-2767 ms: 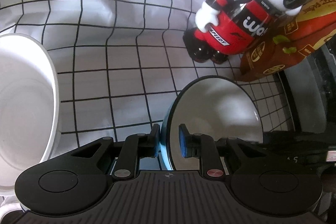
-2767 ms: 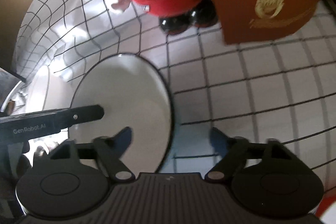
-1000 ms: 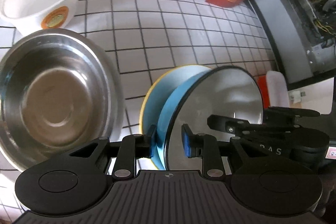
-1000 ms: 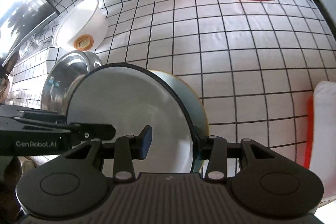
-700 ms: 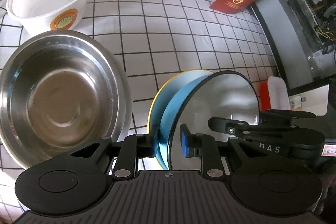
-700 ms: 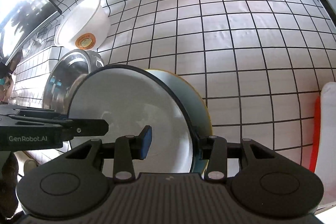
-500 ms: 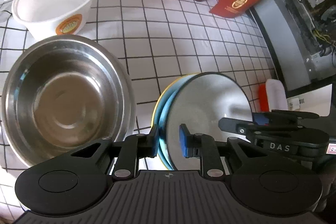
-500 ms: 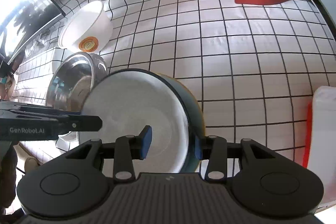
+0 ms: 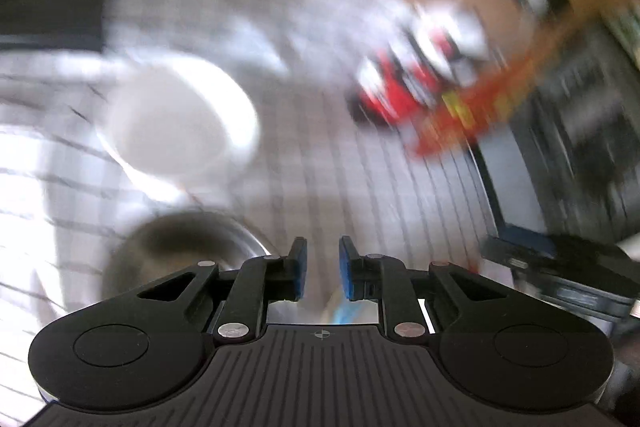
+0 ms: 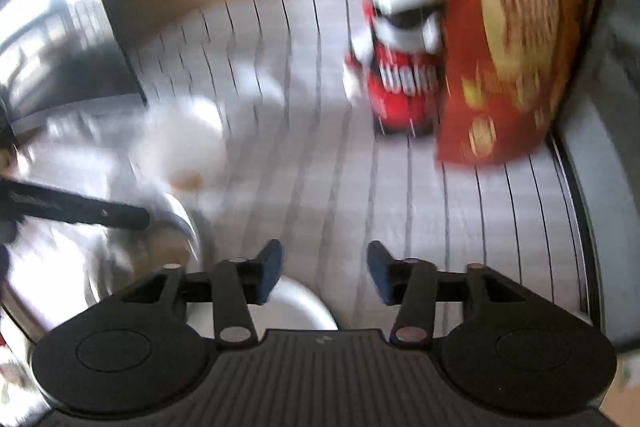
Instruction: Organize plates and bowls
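Note:
Both views are motion-blurred. My left gripper (image 9: 322,269) has a narrow gap between its blue pads, its jaws are closing and nothing is between them. Just below it peeks a blue sliver of the plate stack (image 9: 340,311). A steel bowl (image 9: 180,251) lies to its left, with a white paper bowl (image 9: 176,123) beyond. My right gripper (image 10: 324,275) is opening and holds nothing. The white plate (image 10: 296,303) lies under its left finger, free of the pads. In the right wrist view the steel bowl (image 10: 176,227) and the white bowl (image 10: 180,143) sit to the left.
A red and white toy robot (image 10: 404,67) and a red snack bag (image 10: 516,47) stand at the back right of the checked tablecloth (image 10: 400,207). The other gripper's dark arm (image 10: 80,211) crosses the left side. A dark appliance (image 9: 580,131) lines the right edge.
Both grippers have let go of the dark-rimmed white plate, which now lies on the blue and yellow plates. Both have lifted and tilted up, so the far table fills the views.

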`<act>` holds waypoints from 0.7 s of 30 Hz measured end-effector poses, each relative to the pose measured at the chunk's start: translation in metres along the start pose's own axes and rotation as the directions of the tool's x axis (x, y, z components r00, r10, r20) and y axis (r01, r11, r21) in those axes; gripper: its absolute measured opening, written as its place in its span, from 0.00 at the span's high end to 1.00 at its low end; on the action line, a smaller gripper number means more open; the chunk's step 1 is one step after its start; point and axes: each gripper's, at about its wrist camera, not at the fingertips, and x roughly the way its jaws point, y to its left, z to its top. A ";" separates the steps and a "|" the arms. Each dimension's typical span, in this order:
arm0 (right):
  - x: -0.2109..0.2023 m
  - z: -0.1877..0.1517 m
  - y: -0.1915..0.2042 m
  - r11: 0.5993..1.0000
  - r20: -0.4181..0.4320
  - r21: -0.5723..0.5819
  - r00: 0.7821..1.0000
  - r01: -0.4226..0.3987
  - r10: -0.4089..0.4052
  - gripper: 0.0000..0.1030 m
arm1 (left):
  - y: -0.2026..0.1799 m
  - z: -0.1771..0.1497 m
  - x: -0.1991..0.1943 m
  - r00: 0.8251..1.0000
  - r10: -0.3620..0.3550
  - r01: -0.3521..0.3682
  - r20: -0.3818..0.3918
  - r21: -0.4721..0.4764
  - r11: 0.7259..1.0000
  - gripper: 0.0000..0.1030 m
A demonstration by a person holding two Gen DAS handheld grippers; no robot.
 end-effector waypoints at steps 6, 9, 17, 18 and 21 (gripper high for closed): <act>0.040 0.069 0.028 0.995 0.023 0.093 0.999 -0.048 0.046 0.29 | 0.077 0.039 -0.007 0.972 0.204 -0.184 0.120 -0.155 0.970 0.80; 0.096 0.081 0.048 0.996 -0.076 0.090 0.996 -0.027 0.034 0.29 | 0.103 0.049 0.019 0.967 0.245 -0.225 0.074 -0.212 0.951 0.80; 0.174 0.092 0.073 0.996 -0.159 0.077 0.986 -0.044 0.056 0.23 | 0.131 0.060 0.069 0.957 0.288 -0.269 0.035 -0.261 0.927 0.79; 0.184 0.094 0.077 0.996 -0.172 0.065 0.982 -0.062 0.073 0.23 | 0.135 0.062 0.073 0.959 0.283 -0.264 0.033 -0.276 0.924 0.79; 0.213 0.096 0.084 0.990 -0.225 0.059 0.965 -0.126 0.136 0.38 | 0.142 0.067 0.084 0.970 0.241 -0.224 0.020 -0.308 0.925 0.79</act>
